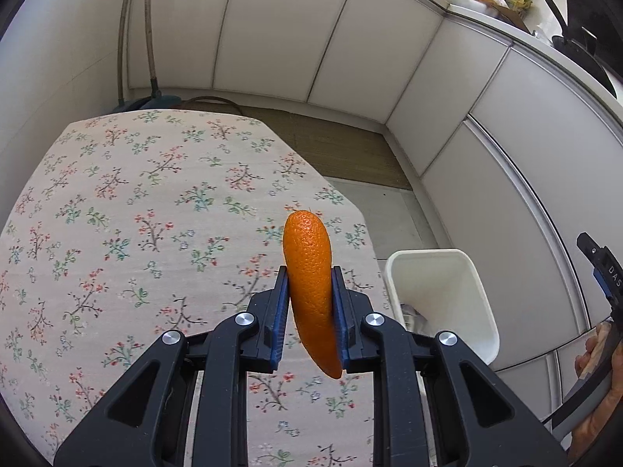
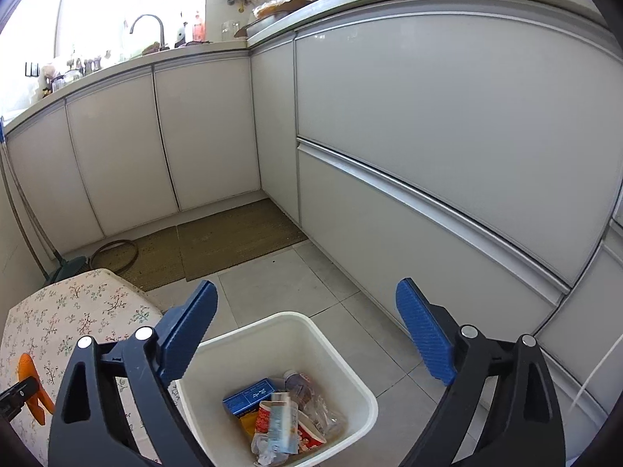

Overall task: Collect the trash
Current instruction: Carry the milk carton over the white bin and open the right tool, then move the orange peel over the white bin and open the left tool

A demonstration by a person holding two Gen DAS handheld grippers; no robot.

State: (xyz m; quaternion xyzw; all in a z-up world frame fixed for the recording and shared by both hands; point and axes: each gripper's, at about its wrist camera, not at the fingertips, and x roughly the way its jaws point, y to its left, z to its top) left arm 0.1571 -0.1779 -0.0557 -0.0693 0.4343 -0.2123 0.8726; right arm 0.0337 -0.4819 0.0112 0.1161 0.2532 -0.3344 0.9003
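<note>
Orange peel (image 1: 311, 292) sits centre frame in the left wrist view, a long curved strip standing roughly upright, clamped mid-length between the blue pads (image 1: 281, 311) of the left gripper (image 1: 310, 278). Jaws nearly together, peel squeezed between them, both ends free above and below the pads. Held over the floral tablecloth (image 1: 136, 214), not yet over the bin.

White bin (image 1: 479, 292) is lower right of that frame, beside the table edge, on the tiled floor. Right wrist view looks straight down into it: bin (image 2: 342, 354) at bottom centre already holds a blue carton (image 2: 249, 395), crumpled wrappers and a cup (image 2: 307, 434). So earlier trash is in; the peel looks like the next item to go.

Right gripper (image 2: 307, 327) is above the bin, jaws spread wide, nothing between the pads. Likely just emptied, judging by its position over the contents. It also shows at the right edge of the left view, with a hand (image 1: 595, 354) on its handle.

Left gripper is angled down toward the table. Peel and that gripper appear at lower left of the right view, well apart from the bin rim. Next move probably needs a shift right to clear the rim before releasing.
</note>
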